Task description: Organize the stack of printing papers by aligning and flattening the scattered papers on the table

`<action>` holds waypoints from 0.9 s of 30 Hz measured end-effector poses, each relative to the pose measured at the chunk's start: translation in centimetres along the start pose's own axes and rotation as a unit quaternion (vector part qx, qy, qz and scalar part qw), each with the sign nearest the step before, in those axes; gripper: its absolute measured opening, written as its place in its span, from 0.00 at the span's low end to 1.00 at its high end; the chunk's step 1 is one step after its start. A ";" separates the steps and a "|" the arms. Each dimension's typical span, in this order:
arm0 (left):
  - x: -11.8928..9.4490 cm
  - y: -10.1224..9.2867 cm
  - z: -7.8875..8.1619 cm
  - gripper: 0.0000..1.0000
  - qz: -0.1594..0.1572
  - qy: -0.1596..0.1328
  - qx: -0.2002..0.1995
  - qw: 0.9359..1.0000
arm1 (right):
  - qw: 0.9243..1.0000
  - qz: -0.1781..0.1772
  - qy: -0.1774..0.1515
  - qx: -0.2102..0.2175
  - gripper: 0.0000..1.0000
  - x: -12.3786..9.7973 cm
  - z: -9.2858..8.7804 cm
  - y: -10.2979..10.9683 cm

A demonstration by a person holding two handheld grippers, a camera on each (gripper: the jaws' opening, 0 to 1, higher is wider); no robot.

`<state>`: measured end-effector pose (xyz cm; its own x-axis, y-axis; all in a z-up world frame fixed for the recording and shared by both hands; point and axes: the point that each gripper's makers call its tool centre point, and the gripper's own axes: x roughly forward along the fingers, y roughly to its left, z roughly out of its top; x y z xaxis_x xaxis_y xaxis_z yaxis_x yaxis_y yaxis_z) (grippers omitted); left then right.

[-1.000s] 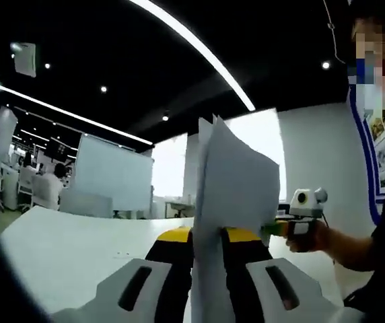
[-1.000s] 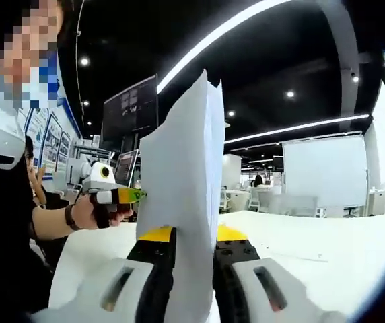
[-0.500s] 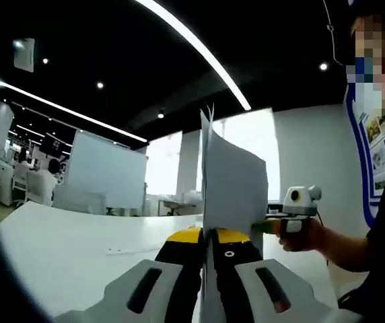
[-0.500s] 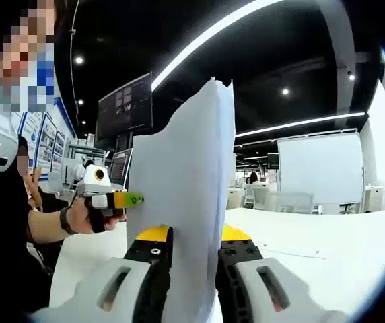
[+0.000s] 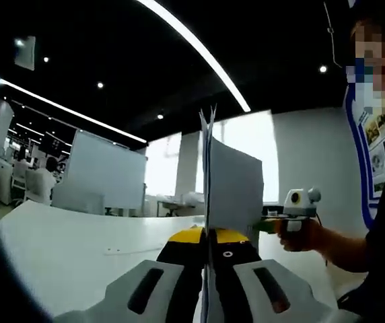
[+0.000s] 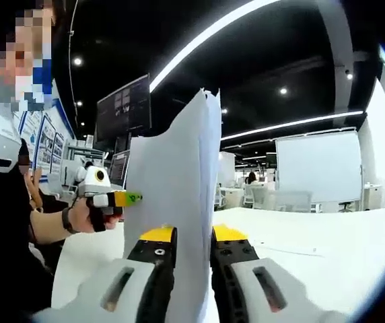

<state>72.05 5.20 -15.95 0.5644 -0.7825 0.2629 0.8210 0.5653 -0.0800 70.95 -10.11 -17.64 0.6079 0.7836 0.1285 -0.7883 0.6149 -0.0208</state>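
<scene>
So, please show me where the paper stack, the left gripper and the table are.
paper stack (image 6: 179, 202), right gripper view, on its broad face.
left gripper (image 5: 208, 243), left gripper view, between its yellow tips.
table (image 5: 71, 249), left gripper view, on its bare white top.

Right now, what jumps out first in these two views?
The upright stack of white papers, held off the white table, is clamped at one end by the right claw and at the other by the left claw. In the left gripper view the papers are seen nearly edge-on, top edges splayed. Behind them, a bright ceiling light strip cuts across the dark ceiling.
</scene>
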 end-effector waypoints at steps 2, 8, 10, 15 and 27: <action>0.0 0.0 0.0 0.10 0.002 0.000 -0.004 1.000 | 1.000 0.000 -0.006 0.005 0.14 -0.5 0.4 -0.1; 0.5 -0.1 -0.5 0.15 0.008 0.003 -0.004 1.000 | 1.000 -0.005 -0.007 -0.002 0.11 -0.4 0.5 -0.1; 0.6 -0.2 -0.7 0.15 0.009 0.006 -0.001 1.000 | 1.000 -0.004 -0.008 -0.003 0.10 -0.3 0.5 0.0; 0.6 -0.3 -0.8 0.16 0.008 0.008 0.000 1.000 | 1.000 0.000 -0.007 -0.007 0.07 0.0 0.5 0.2; 0.2 -0.3 -1.3 0.19 0.003 0.019 0.004 1.000 | 1.000 0.004 -0.010 -0.005 0.06 0.1 0.6 0.3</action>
<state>72.06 4.50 -17.13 0.5725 -0.7885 0.2248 0.8168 0.5722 -0.0729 70.73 -9.85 -17.06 0.5991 0.7871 0.1472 -0.7925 0.6090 -0.0311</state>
